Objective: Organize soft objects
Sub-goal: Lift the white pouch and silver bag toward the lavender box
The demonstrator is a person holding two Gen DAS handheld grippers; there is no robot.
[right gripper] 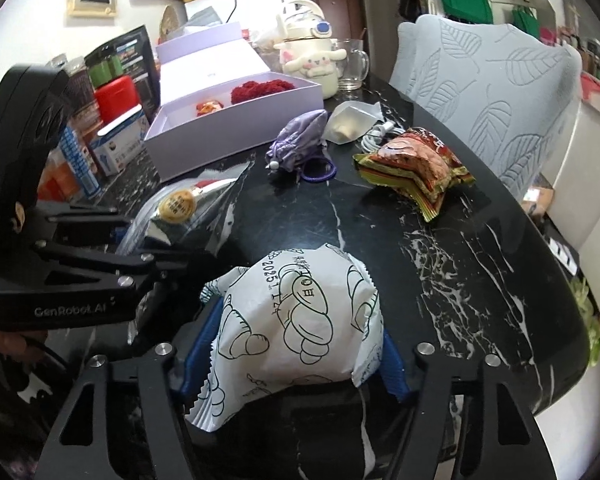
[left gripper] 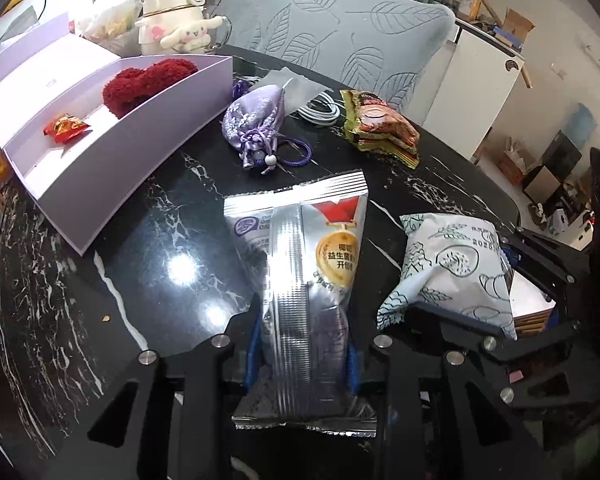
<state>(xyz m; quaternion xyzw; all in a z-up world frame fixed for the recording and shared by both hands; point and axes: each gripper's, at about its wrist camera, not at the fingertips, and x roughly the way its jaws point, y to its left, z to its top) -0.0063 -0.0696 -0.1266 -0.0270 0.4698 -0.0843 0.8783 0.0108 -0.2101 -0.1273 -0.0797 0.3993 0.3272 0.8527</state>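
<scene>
The left claw point(left gripper: 302, 360) is clamped on a silver foil packet point(left gripper: 300, 280), which stands lengthwise between the blue pads at the lower centre of the left wrist view, its upper end reaching over the black marbled tabletop point(left gripper: 160, 240). The right claw point(right gripper: 296, 352) holds a white printed packet point(right gripper: 296, 320) at the lower centre of the right wrist view; the blue pads sit against both sides of the packet. In the left wrist view the same white packet appears at the right, held by the other claw. At the upper left of the left wrist view an open lilac box point(left gripper: 112, 148) rests on the tabletop and contains a dark red fluffy item point(left gripper: 144, 82) and a small red wrapped sweet point(left gripper: 66, 128). Just right of the box lies a lilac drawstring pouch point(left gripper: 254, 120), with a coiled white cable point(left gripper: 318, 114) behind it. Farther right lies a stack of red and green sachets point(left gripper: 384, 128). Behind the box stands a cream character bottle point(left gripper: 172, 12). A grey leaf-patterned chair point(left gripper: 340, 28) stands at the far edge of the tabletop.
</scene>
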